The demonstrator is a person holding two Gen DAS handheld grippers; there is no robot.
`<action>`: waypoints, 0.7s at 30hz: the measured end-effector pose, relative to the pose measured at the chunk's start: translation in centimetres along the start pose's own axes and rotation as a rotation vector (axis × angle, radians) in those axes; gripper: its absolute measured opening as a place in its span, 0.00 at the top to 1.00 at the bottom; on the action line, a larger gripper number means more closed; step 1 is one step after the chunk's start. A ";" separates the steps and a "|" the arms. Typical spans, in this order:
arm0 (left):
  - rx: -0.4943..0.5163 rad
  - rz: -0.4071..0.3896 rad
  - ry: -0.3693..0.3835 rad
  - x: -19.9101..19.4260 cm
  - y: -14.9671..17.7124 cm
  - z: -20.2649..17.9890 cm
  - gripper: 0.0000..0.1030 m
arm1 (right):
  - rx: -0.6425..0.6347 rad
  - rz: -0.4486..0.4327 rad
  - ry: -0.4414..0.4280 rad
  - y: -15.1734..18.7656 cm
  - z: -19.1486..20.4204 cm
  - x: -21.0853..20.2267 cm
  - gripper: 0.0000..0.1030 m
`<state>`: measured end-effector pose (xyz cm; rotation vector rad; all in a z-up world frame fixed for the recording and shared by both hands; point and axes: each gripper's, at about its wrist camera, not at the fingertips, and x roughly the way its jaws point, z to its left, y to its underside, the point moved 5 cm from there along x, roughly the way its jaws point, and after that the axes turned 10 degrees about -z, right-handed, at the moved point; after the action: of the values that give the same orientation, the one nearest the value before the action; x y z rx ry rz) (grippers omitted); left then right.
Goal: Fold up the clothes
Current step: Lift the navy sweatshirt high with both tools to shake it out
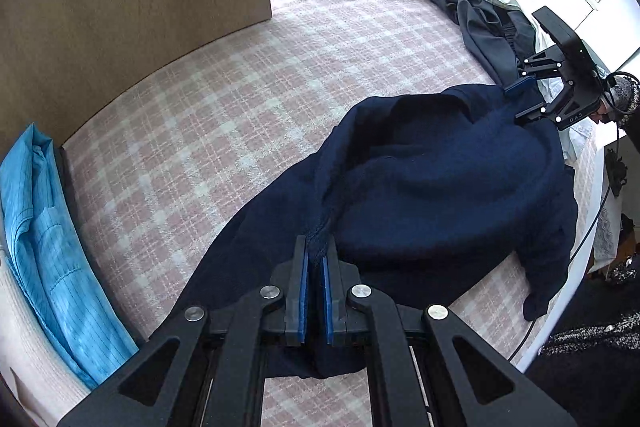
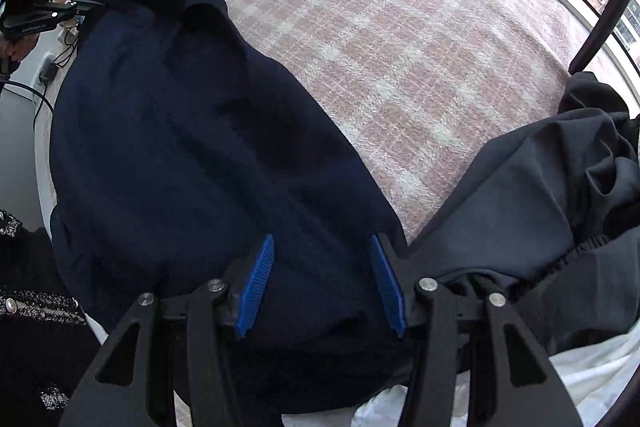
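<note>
Left wrist view: my left gripper (image 1: 316, 259) is pinched tight on the navy garment (image 1: 432, 183), which runs toward the frame's upper right. There my right gripper (image 1: 528, 99) gapes half-wide over its far edge, gripping nothing.

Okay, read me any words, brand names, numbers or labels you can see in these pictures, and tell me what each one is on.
"DAS": white letters on the black body of the right gripper, in the left wrist view.
A white printed word on the body of the left gripper, in the right wrist view: too blurred to read.
No readable text on the navy garment, the grey garment, the blue shirt or the plaid bedcover.
</note>
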<state>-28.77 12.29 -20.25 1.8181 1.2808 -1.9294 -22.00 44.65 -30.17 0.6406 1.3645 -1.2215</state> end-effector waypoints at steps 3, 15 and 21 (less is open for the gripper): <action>-0.020 0.012 0.003 0.7 0.4 0.5 0.95 | -0.035 0.002 -0.005 0.7 0.6 0.5 0.51; -0.042 0.009 0.002 0.5 1.3 0.0 0.95 | 0.084 -0.191 0.006 -0.2 0.6 -4.9 0.93; -0.009 0.010 0.004 0.2 1.2 -0.4 0.95 | -0.055 -0.171 -0.030 -1.5 3.2 -4.7 0.43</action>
<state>-27.74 11.98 -20.91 1.8212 1.2768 -1.9122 -21.12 42.54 -24.71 0.4728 1.4459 -1.3184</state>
